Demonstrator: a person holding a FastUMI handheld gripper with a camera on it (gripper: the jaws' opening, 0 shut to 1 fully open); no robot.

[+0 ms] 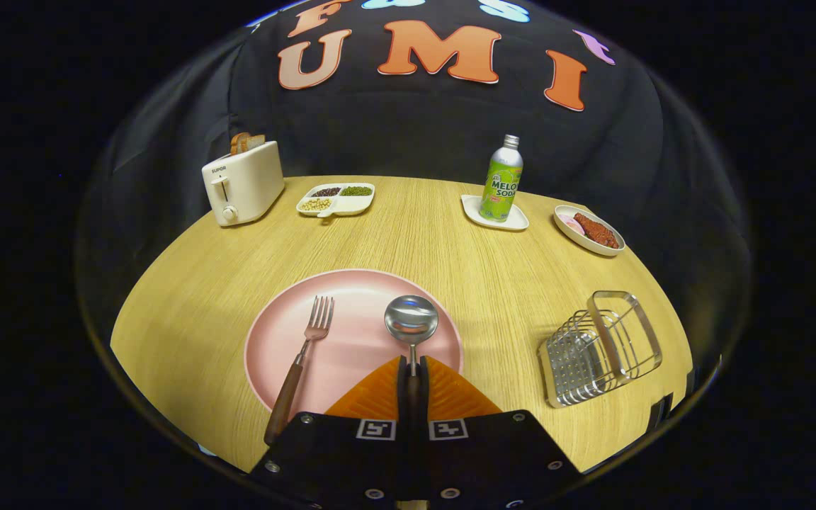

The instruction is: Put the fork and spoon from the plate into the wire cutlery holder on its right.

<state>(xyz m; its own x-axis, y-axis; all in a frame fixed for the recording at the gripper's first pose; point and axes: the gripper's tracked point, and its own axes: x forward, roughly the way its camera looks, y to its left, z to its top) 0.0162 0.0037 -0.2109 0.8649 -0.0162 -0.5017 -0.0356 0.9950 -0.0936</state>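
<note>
A pink plate [358, 290] lies on the wooden table just ahead of my fingers. On its left half rests a fork [302, 354] with a brown wooden handle that reaches over the near rim. My gripper [412, 368] is shut on the spoon [411, 320]: both orange fingers [372, 397] press on its dark handle, and the shiny bowl sticks out ahead over the plate's right half. The wire cutlery holder [603, 347] stands to the right of the plate, with nothing seen inside it.
At the back of the table stand a cream toaster [241, 183] with bread, a white divided dish [336, 200] of beans, a green soda bottle [501, 180] on a small white tray, and an oval dish [588, 230] of food.
</note>
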